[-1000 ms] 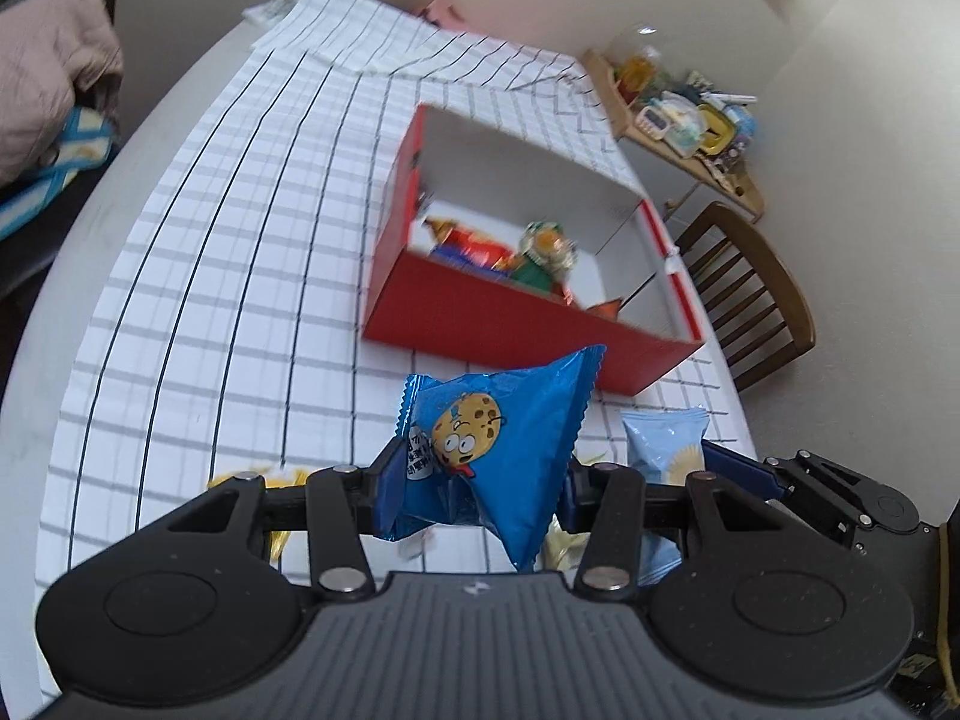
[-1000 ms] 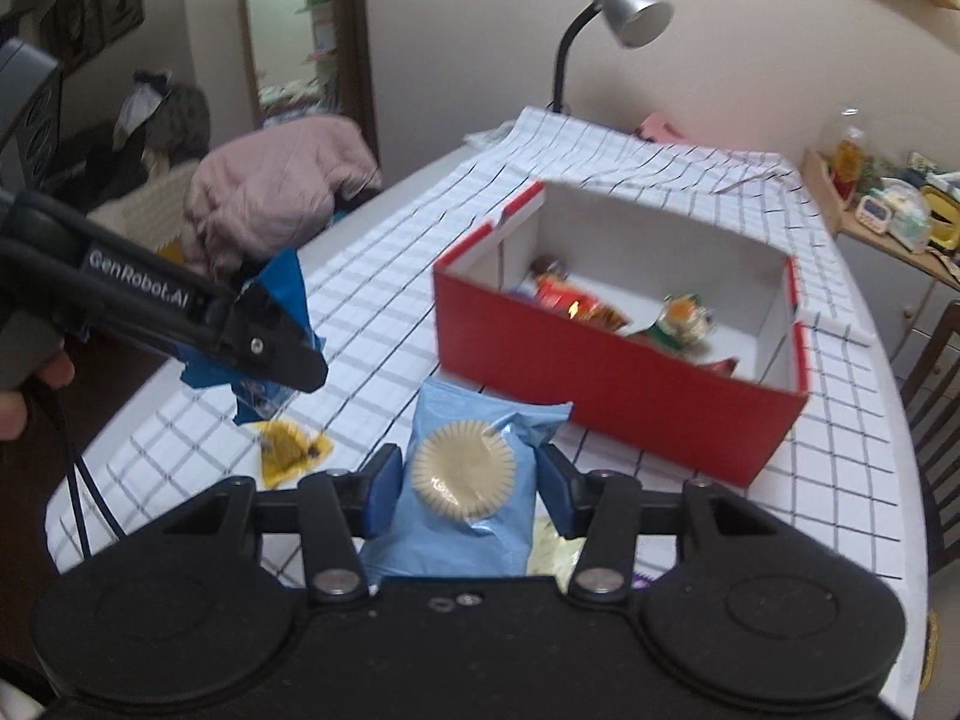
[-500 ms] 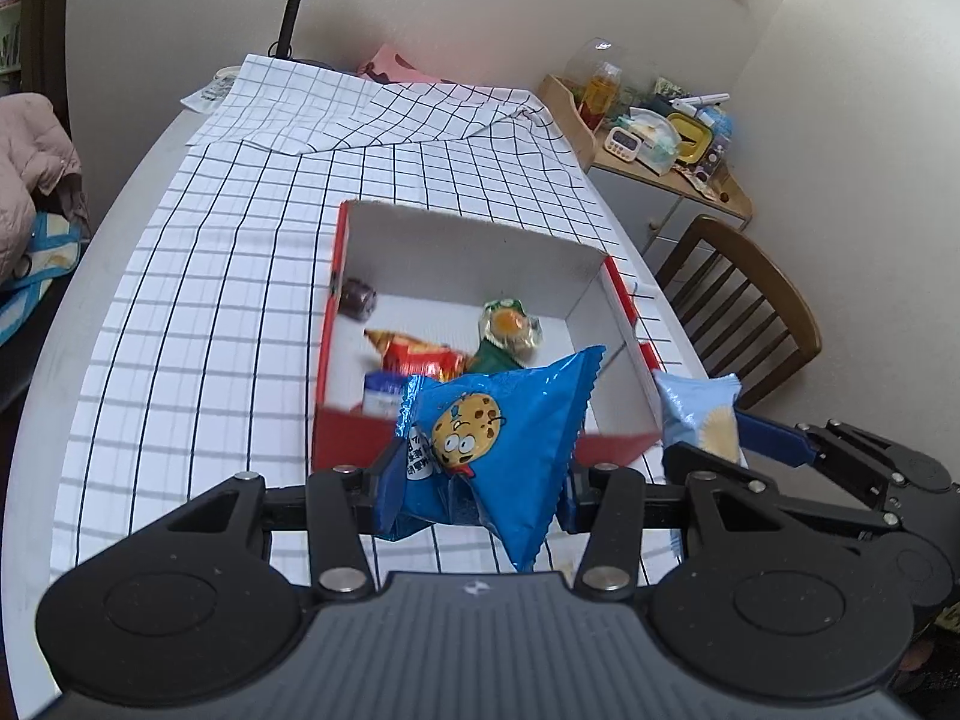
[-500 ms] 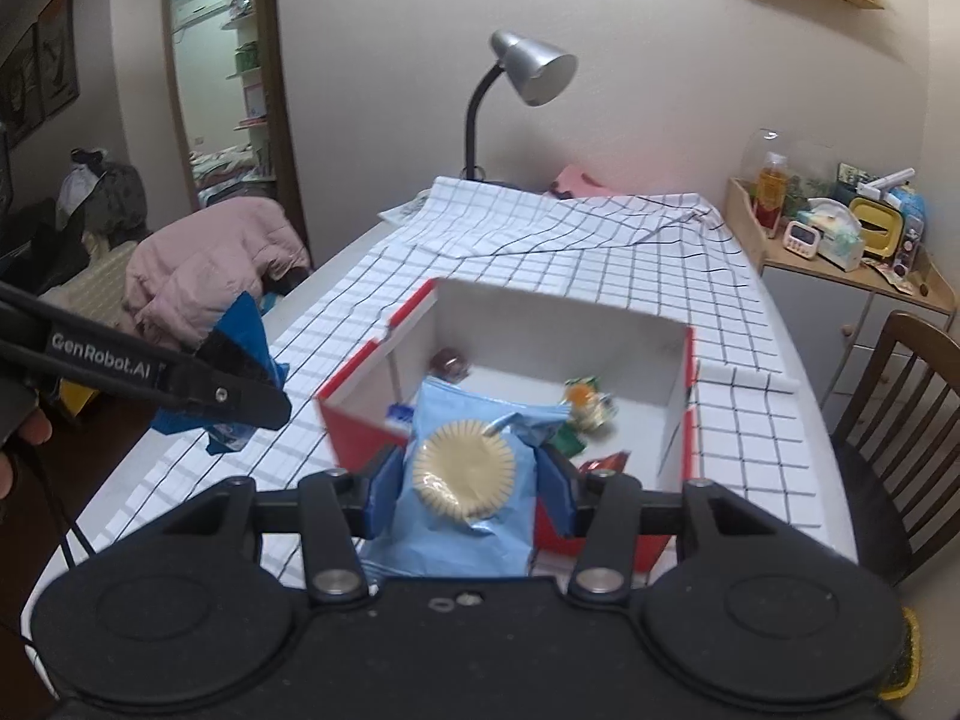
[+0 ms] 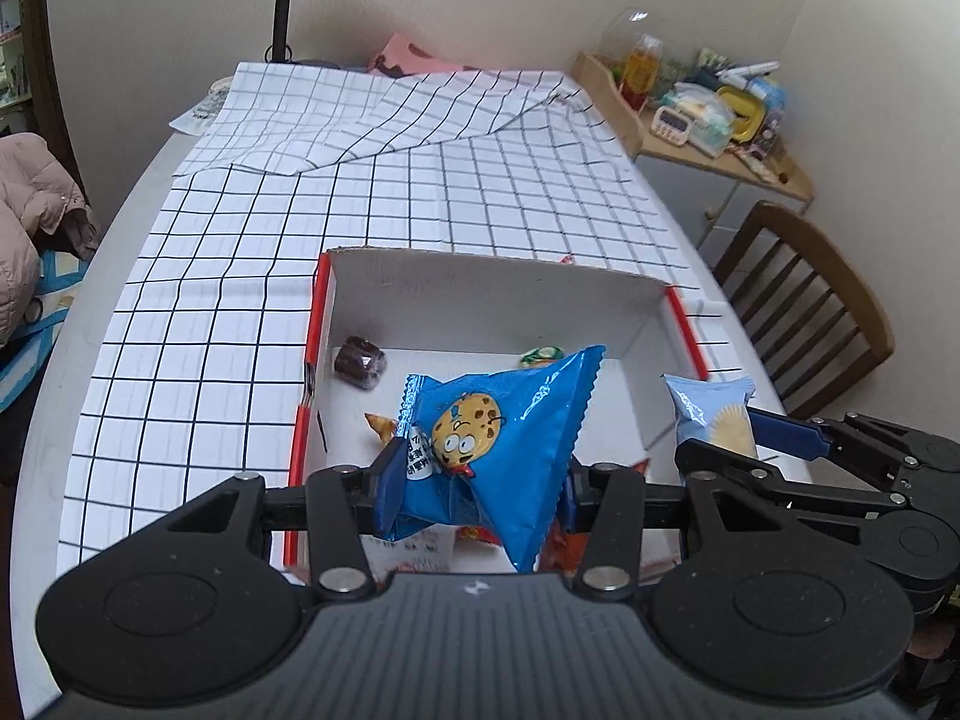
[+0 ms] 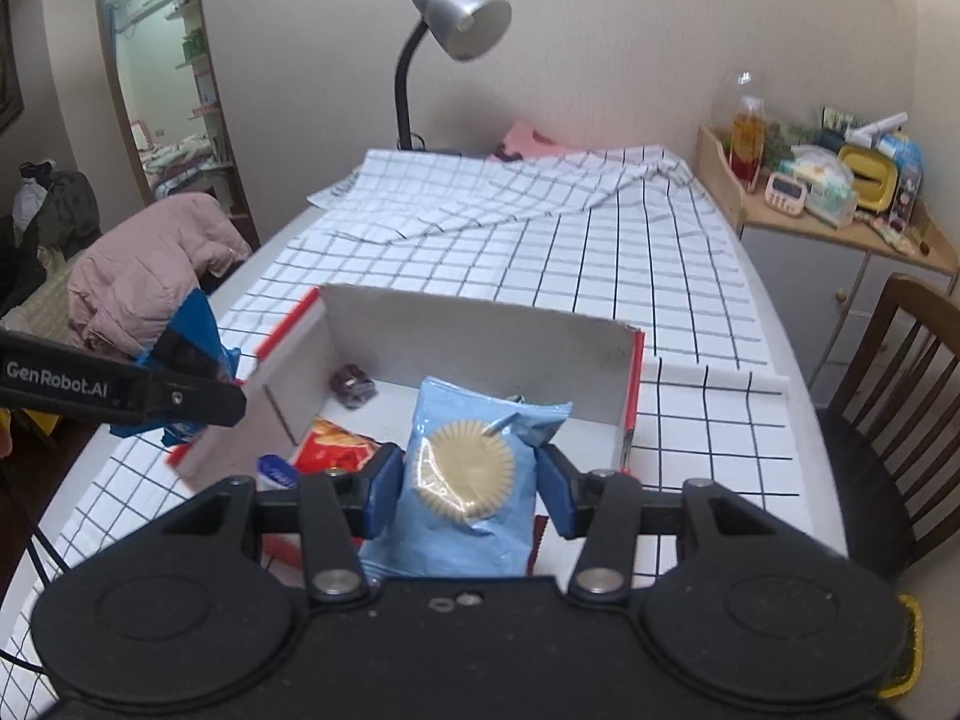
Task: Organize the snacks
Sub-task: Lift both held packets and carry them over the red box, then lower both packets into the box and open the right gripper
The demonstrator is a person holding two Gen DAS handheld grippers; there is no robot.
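Observation:
My left gripper (image 5: 477,489) is shut on a dark blue cookie packet (image 5: 498,438) and holds it above the near part of the red box (image 5: 492,306). My right gripper (image 6: 468,489) is shut on a light blue biscuit packet (image 6: 474,480), over the same box (image 6: 480,324) near its right side. The light blue packet also shows in the left wrist view (image 5: 714,420). The box holds a dark wrapped sweet (image 5: 359,362), a red-orange packet (image 6: 333,450) and other snacks partly hidden by the packets.
The box sits on a white checked tablecloth (image 5: 360,192). A desk lamp (image 6: 450,42) stands at the table's far end. A wooden chair (image 5: 804,306) is at the right, a cluttered shelf (image 6: 828,192) behind it. A pink jacket (image 6: 144,270) lies left.
Both grippers have moved forward and up from the table's near edge to above the box, each still holding its packet.

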